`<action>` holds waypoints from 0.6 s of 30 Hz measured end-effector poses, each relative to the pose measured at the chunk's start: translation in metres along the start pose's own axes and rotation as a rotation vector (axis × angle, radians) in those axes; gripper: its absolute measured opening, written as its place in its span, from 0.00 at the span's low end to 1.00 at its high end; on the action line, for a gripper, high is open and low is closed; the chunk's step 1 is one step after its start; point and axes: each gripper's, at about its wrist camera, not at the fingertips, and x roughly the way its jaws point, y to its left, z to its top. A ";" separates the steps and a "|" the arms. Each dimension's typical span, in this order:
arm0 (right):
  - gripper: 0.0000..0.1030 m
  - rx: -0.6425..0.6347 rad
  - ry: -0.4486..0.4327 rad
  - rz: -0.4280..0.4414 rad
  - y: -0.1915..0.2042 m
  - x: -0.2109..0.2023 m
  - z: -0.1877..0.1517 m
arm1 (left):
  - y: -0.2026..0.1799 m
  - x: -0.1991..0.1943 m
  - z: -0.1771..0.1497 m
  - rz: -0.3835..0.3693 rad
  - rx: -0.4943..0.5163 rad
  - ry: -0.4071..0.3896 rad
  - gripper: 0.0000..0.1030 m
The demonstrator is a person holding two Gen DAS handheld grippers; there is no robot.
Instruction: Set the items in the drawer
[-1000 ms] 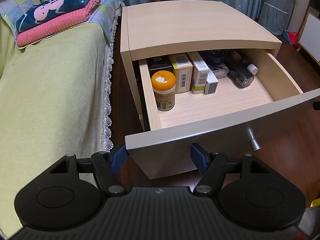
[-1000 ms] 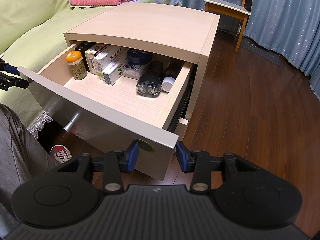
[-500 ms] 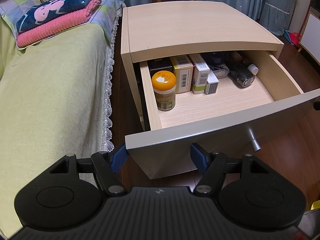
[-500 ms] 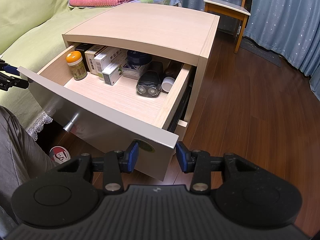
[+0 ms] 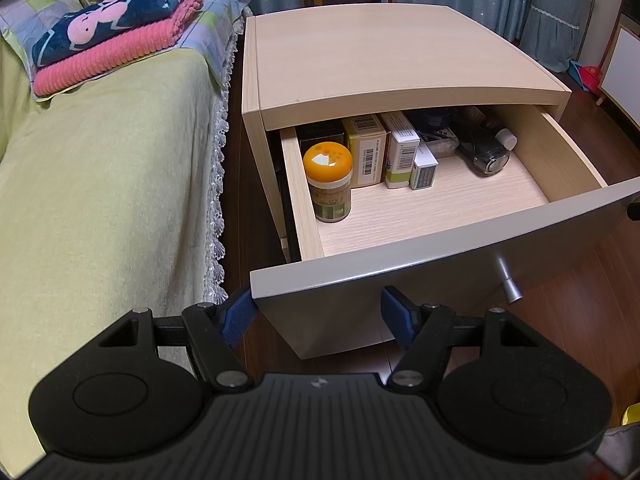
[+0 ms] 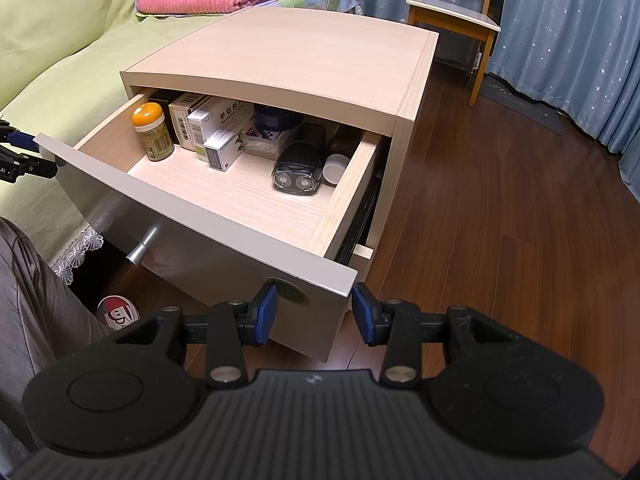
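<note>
Compared with the frames a second ago, the drawer point(image 5: 440, 216) stands a little further in under the nightstand point(image 5: 380, 56): more of the rear boxes and the dark jar are covered by the curved top edge. It remains partly open, its grey front panel point(image 6: 208, 248) toward the camera with the metal knob point(image 6: 142, 250) sticking out.

The left tool point(image 5: 320, 316) has its blue pads well apart and holds nothing; its left pad sits just at the near left corner of the front panel, as before. The right tool point(image 6: 314, 312) is likewise spread open and empty, its pads straddling the near right corner of the panel, unchanged.

Inside the drawer, the orange-capped bottle point(image 5: 328, 184) stands upright at the left wall. Just right of it stand the medicine boxes point(image 5: 394, 152) in a row, upright. Farther right lies the black electric shaver point(image 6: 296, 168), its two round heads facing the front, with a small white-capped bottle point(image 6: 335, 168) touching it on the right.

The bed point(image 5: 100, 184) with folded blankets point(image 5: 116, 44) lies left of the nightstand.
</note>
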 end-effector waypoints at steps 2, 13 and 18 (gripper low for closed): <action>0.36 0.001 -0.001 0.000 0.000 0.000 0.000 | 0.000 0.000 0.000 0.000 0.001 0.000 0.67; 0.37 0.003 -0.002 -0.001 -0.001 0.001 -0.001 | 0.000 0.000 -0.001 -0.001 0.005 -0.004 0.67; 0.37 0.000 -0.002 -0.004 -0.001 0.001 -0.001 | 0.000 0.000 -0.001 -0.001 0.005 -0.005 0.67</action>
